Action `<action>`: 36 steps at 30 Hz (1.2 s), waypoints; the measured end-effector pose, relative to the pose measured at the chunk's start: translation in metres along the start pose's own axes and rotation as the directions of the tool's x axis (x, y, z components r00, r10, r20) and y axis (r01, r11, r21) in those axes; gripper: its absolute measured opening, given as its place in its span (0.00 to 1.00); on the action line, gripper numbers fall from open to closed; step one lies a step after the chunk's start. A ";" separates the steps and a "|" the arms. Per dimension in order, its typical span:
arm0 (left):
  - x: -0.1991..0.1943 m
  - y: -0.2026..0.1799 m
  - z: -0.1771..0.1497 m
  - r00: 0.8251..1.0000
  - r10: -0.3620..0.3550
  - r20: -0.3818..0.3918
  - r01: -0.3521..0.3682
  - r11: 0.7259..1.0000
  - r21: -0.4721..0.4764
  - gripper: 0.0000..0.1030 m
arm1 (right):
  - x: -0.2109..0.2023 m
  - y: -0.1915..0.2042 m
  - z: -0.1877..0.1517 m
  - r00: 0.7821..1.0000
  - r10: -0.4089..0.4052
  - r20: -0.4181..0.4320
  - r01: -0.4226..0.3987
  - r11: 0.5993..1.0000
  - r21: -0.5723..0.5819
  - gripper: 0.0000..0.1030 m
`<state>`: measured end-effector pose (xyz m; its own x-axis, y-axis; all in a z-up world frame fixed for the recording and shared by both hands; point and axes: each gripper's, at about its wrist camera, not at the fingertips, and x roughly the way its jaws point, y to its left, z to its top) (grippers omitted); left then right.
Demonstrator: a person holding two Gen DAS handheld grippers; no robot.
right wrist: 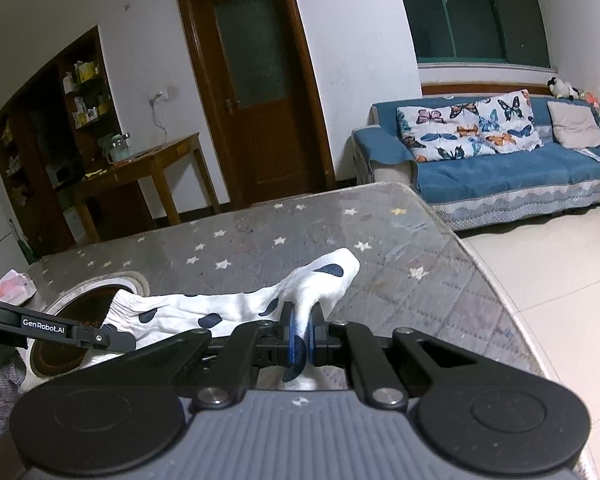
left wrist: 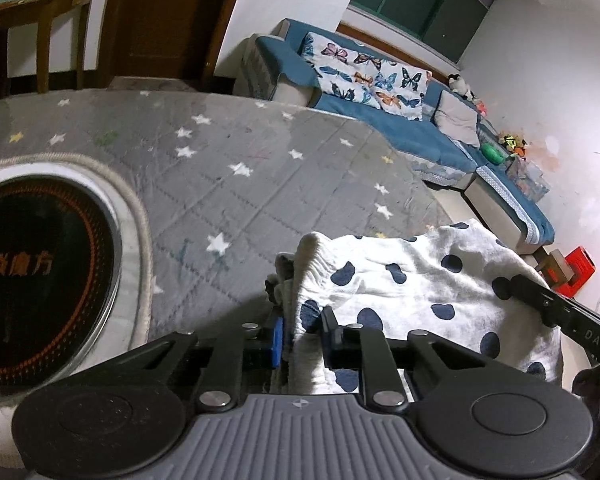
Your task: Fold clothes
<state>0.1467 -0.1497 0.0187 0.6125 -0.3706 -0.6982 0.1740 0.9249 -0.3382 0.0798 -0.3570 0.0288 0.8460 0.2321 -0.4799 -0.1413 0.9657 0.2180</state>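
A white garment with dark blue spots [left wrist: 412, 280] lies on a grey star-patterned table cover [left wrist: 228, 168]. My left gripper [left wrist: 302, 330] is shut on its ribbed waistband edge. My right gripper [right wrist: 302, 334] is shut on another edge of the same garment [right wrist: 236, 304], which stretches left across the table. In the left wrist view the right gripper's black finger [left wrist: 540, 300] shows at the garment's far right. In the right wrist view the left gripper [right wrist: 60, 330] shows at the left by the waistband.
A round black induction cooktop [left wrist: 40, 280] is set into the table at left. A blue sofa [right wrist: 500, 164] with butterfly cushions stands behind the table. A wooden side table [right wrist: 148, 164] and door are at the back. A red box [left wrist: 578, 270] sits on the floor.
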 end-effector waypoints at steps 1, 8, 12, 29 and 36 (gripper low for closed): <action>0.000 -0.002 0.002 1.000 -0.002 0.004 0.002 1.000 0.003 0.19 | -0.001 0.000 0.002 1.000 -0.002 0.005 0.002 1.000 -0.002 0.05; -0.002 -0.017 0.014 0.999 -0.013 0.032 0.012 0.999 0.034 0.18 | -0.006 -0.004 0.013 0.999 -0.018 0.032 0.018 1.000 -0.010 0.05; 0.000 -0.024 0.017 0.999 -0.018 0.032 0.016 0.999 0.045 0.17 | -0.007 -0.008 0.018 0.999 -0.030 0.040 0.031 0.999 -0.011 0.05; 0.016 -0.037 0.033 1.000 -0.027 0.016 0.026 0.998 0.049 0.17 | -0.005 -0.021 0.029 0.996 -0.082 0.045 0.084 0.996 -0.039 0.05; 0.023 -0.038 0.030 1.000 -0.026 -0.014 0.027 0.998 0.050 0.21 | 0.008 -0.023 0.020 0.995 -0.099 -0.001 0.099 0.995 -0.033 0.06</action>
<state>0.1773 -0.1903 0.0348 0.5968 -0.3958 -0.6980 0.2287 0.9177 -0.3249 0.1005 -0.3795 0.0372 0.8553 0.1356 -0.5001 -0.0740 0.9872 0.1410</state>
